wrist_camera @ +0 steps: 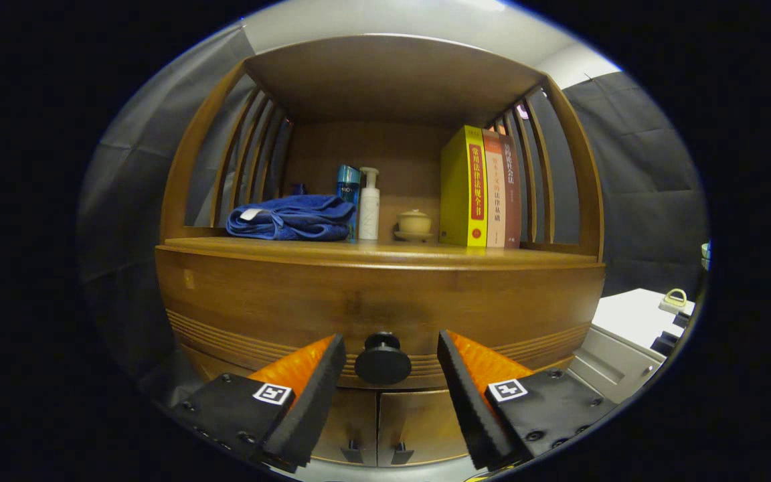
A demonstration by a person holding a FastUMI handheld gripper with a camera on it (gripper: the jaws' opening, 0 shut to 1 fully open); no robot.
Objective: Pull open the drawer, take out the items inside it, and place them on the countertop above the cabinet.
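Gripper view: my gripper (pixel 391 365) gapes wide, holding nothing — the drawer (pixel 258 308) is closed, its round knob (pixel 383 361) between my fingers (pixel 312 395), touching neither. Above, the countertop (pixel 385 253) carries a blue towel (pixel 290 217).

your gripper (pixel 391 348) sits level, pointing straight ahead, with both fingers reaching forward from the bottom of the view. the jaws stand apart, with a clear gap between the two inner pads. the left finger (pixel 305 395) and the right finger (pixel 476 395) angle slightly inward toward their tips, about even with each other in reach. neither pad presses on anything; there is open space on each side between the pads. each finger carries a small square marker on its upper face.
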